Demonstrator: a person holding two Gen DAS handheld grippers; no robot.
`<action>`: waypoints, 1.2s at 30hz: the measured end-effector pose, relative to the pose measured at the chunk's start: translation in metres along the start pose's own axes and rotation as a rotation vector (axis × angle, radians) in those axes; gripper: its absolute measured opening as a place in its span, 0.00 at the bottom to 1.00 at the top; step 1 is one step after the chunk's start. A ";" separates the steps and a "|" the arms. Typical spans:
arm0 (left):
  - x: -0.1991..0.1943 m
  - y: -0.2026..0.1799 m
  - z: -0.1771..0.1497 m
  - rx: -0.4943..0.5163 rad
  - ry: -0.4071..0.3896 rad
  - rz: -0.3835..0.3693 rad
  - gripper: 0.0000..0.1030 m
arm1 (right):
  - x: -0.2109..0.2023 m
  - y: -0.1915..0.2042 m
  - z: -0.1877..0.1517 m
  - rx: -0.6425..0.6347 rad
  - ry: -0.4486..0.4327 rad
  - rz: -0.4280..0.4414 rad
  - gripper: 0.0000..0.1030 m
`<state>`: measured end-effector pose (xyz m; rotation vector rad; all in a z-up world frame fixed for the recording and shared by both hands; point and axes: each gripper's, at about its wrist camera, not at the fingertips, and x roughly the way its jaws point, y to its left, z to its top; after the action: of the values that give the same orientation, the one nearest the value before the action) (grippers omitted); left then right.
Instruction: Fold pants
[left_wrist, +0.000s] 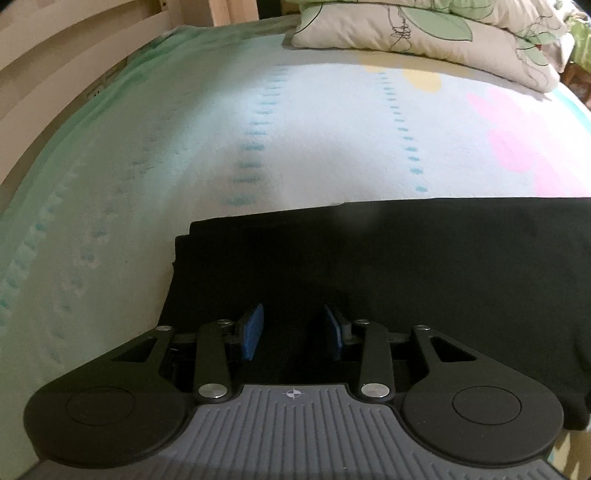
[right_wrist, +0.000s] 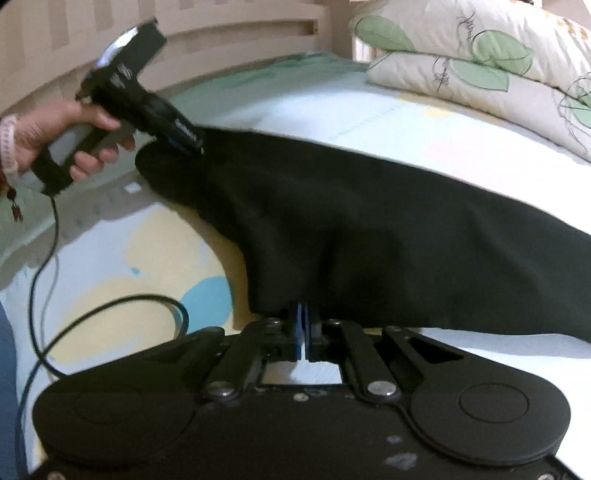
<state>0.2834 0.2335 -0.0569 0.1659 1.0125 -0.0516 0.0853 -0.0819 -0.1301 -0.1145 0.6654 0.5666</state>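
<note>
Two claws: right claw (right_wrist: 303, 325) pinching pants (right_wrist: 369, 229) edge (lifted); left claw (left_wrist: 293, 330) agape above pants.

A: Where does the left wrist view sit?

B: Low over the bed (left_wrist: 332, 122), looking forward along the left gripper (left_wrist: 293, 330) toward the pillow (left_wrist: 424, 33) and headboard (left_wrist: 48, 48). The pants (left_wrist: 406, 258) fill the near ground, right under the fingers.

A: And the right wrist view?

B: Also low, close behind the right gripper (right_wrist: 303, 323), facing across the pants (right_wrist: 369, 229) to the far side, where the hand (right_wrist: 55, 136) holds the left gripper (right_wrist: 192, 147).

A: What do they share?

B: The pants, the bed (right_wrist: 369, 110), the pillow (right_wrist: 480, 62) and the headboard (right_wrist: 221, 40), seen from different angles.
</note>
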 end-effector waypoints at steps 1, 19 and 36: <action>-0.005 -0.001 0.001 -0.005 0.002 0.006 0.33 | -0.008 -0.003 0.001 0.007 -0.026 -0.011 0.04; -0.052 -0.152 -0.062 0.249 -0.069 -0.241 0.34 | -0.003 -0.113 0.000 0.192 -0.018 -0.313 0.02; -0.077 -0.043 -0.059 0.034 -0.143 -0.092 0.34 | 0.004 -0.123 0.011 0.195 -0.017 -0.332 0.05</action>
<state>0.1878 0.1984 -0.0271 0.1450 0.8759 -0.1622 0.1594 -0.1806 -0.1331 -0.0361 0.6648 0.1821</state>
